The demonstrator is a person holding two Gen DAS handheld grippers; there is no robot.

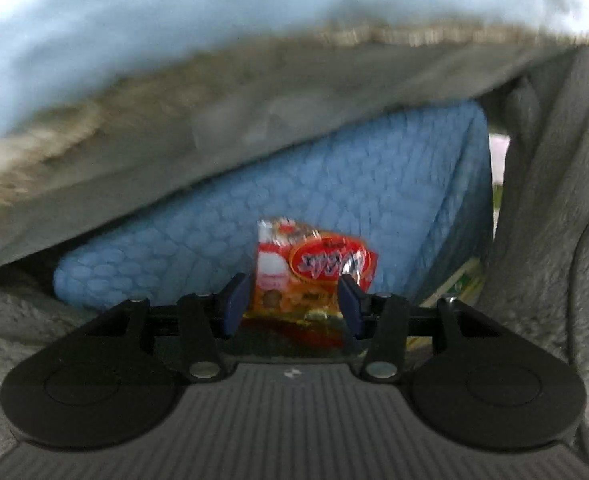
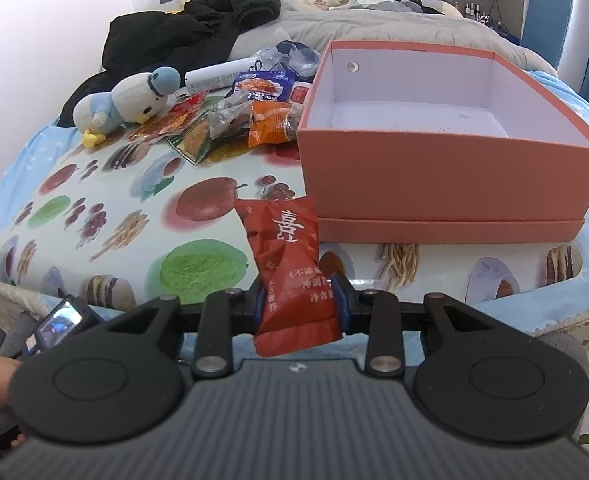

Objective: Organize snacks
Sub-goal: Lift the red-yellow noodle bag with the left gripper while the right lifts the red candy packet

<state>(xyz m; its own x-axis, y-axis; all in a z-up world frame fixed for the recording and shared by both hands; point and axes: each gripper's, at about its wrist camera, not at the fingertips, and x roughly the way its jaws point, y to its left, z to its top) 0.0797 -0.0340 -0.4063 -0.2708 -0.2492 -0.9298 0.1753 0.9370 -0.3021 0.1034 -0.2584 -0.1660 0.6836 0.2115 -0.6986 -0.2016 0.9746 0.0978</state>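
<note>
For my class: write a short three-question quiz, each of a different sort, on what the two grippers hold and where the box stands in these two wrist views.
1. True or false: the orange box already holds snacks.
2. Multiple choice: the right gripper is shut on A) a plush penguin, B) a red packet, C) nothing.
3. Fill in: the left gripper grips an orange-red packet in front of a blue ____.

Key: 1 false, the box shows only bare white inside. 2 B. 3 cushion.
</note>
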